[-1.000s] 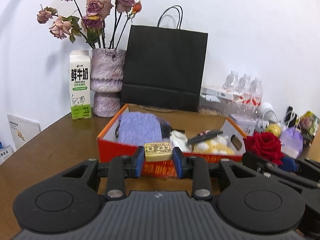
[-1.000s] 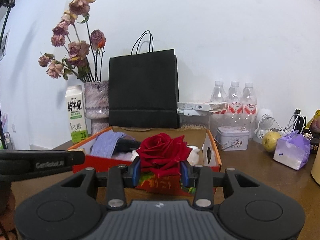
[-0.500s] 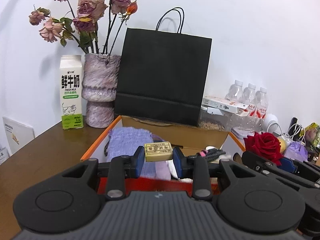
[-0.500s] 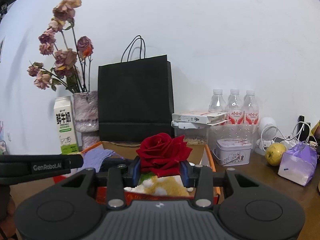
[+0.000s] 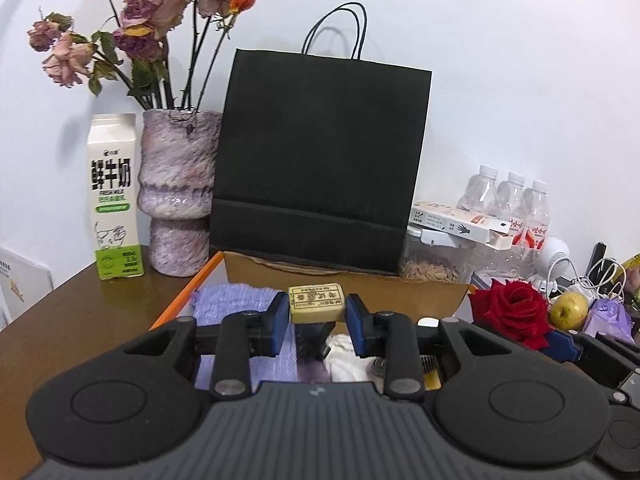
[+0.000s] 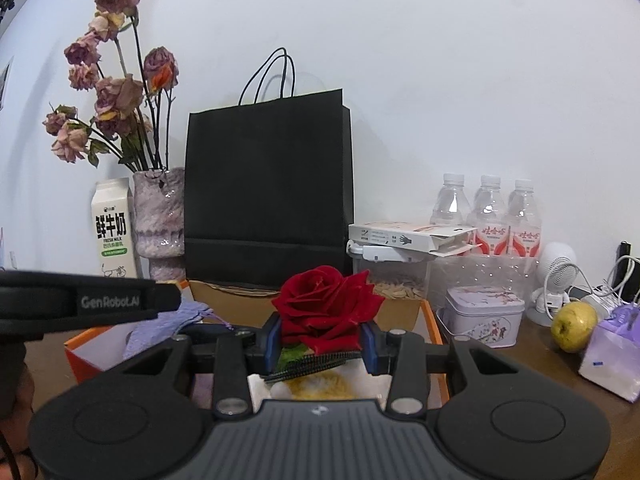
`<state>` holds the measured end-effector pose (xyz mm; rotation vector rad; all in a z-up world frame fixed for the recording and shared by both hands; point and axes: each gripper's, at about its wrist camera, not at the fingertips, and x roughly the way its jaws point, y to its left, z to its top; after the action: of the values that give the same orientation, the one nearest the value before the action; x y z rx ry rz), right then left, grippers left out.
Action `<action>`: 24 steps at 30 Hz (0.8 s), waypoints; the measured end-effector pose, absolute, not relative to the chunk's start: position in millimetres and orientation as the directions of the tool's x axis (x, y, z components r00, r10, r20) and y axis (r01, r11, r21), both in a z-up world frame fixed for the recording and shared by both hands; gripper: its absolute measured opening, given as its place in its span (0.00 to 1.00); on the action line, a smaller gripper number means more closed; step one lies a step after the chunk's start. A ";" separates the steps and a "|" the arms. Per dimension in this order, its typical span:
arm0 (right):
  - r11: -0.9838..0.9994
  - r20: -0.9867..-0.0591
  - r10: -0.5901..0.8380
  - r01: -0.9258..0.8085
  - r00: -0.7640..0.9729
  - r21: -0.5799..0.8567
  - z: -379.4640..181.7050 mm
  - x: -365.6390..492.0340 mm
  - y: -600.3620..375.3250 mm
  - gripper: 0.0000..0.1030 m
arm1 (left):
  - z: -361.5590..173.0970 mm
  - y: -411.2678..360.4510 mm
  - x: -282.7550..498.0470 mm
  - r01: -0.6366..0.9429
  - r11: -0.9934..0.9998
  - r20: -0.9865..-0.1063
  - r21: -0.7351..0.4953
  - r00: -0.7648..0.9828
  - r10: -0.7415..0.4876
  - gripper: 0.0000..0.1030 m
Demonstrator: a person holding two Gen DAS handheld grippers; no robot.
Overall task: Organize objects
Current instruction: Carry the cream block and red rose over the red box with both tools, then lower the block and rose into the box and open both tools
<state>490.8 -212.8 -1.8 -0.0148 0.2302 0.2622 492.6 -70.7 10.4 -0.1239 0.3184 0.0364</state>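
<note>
My left gripper is shut on a small yellowish eraser block and holds it above the open orange box. My right gripper is shut on a red rose, also held over the orange box; the rose shows in the left wrist view too. Inside the box lie a purple knitted cloth, a black comb and something white and yellow, partly hidden by the grippers.
Behind the box stand a black paper bag, a purple vase of dried roses and a milk carton. To the right are water bottles, a tin, a yellow-green apple and a purple pouch.
Both grippers have moved forward over the box with their objects still held; the box front wall has dropped out of view beneath them.
</note>
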 end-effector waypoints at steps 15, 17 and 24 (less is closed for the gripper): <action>0.967 -0.246 0.245 -0.255 0.938 -0.009 -9.5 542.3 -205.2 0.36 | 7.5 -71.8 544.7 -0.024 0.995 -0.318 -0.098 0.948 -0.009 0.31; 0.967 -0.249 0.243 -0.254 0.938 -0.012 -10.2 547.6 -205.1 0.36 | 6.8 -71.2 549.8 -0.016 0.995 -0.319 -0.098 0.947 -0.016 0.31; 0.967 -0.279 0.243 -0.255 0.929 -0.007 -12.8 556.8 -205.6 0.39 | 2.5 -69.8 556.2 -0.008 0.997 -0.334 -0.080 0.942 -0.020 0.31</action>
<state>556.8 -205.6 -12.8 -0.0430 0.2802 0.2556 556.2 -69.8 2.5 -0.0809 0.3416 -0.0061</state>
